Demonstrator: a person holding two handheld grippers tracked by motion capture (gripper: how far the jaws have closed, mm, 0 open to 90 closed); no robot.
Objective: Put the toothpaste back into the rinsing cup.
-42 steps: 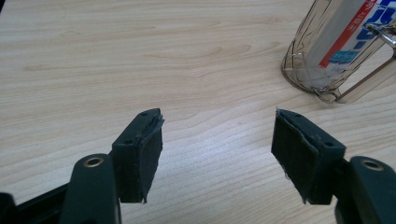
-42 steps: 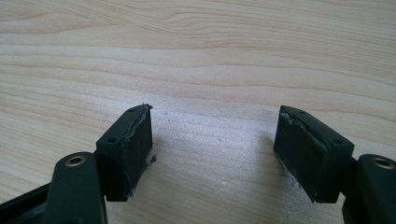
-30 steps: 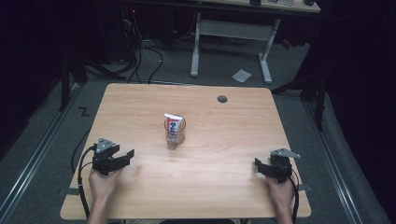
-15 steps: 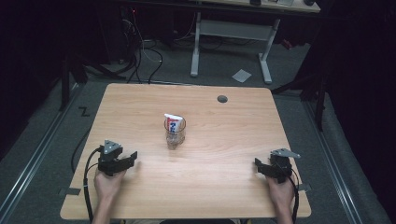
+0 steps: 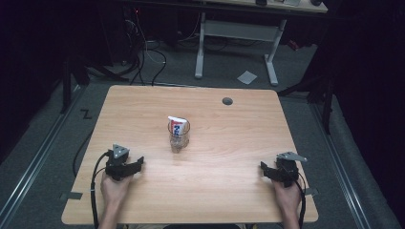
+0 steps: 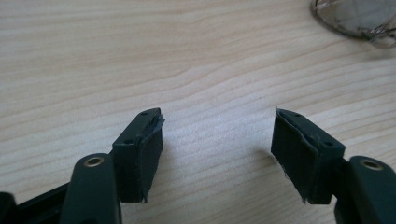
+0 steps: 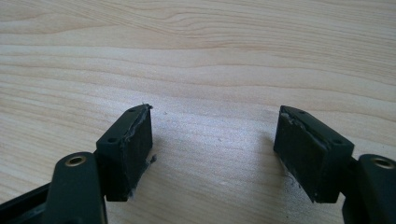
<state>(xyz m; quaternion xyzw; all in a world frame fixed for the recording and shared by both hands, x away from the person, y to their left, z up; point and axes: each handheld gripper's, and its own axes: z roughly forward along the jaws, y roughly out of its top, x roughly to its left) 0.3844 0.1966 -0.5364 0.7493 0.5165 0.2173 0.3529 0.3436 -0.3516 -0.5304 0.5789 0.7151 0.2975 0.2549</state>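
Now both grippers rest low on the wooden table [image 5: 229, 191], jaws released, with the glass between them and farther out.

Seen from the high view, a clear glass [image 5: 179, 137] stands upright near the middle of the table, and a toothpaste tube [image 5: 176, 125] stands inside it, its top above the rim. The left gripper [image 5: 136, 164] sits at the near left, well apart from the glass, and the right gripper [image 5: 264, 168] sits at the near right, also well apart; each is held by 1 hand. Over in the left gripper view, the left gripper's [image 6: 217, 140] 2 black jaws stand apart with bare wood between them, and the glass base [image 6: 357, 18] shows at the top right corner. Last, in the right gripper view, the right gripper [image 7: 212, 140] is likewise spread, nothing between its pads.
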